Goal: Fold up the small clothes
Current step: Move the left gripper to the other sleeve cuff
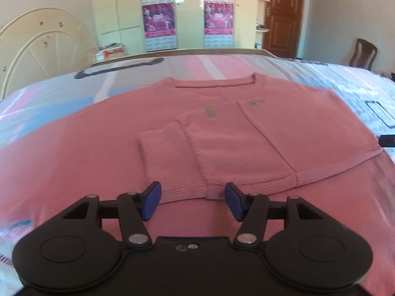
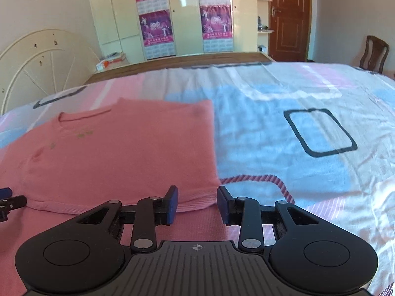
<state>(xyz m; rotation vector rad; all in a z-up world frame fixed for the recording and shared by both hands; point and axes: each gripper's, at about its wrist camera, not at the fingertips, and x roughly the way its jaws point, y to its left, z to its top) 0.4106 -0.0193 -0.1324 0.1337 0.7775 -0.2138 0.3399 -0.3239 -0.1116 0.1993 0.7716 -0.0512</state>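
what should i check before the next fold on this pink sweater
1. Left hand-held gripper open, nothing held: ok.
2. Right hand-held gripper open, nothing held: ok.
3. Pink sweater lying flat on the bedsheet: ok.
4. Folded sleeve resting on the body, cuff near the left fingers: ok.
5. Right side edge folded straight: ok.
6. Other sleeve folded in: cannot tell.

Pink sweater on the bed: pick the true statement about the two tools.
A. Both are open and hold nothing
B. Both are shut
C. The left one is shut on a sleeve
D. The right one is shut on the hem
A: the left tool and right tool each show a wide gap between their blue pads, with the pink sweater lying flat on the bed beyond them.
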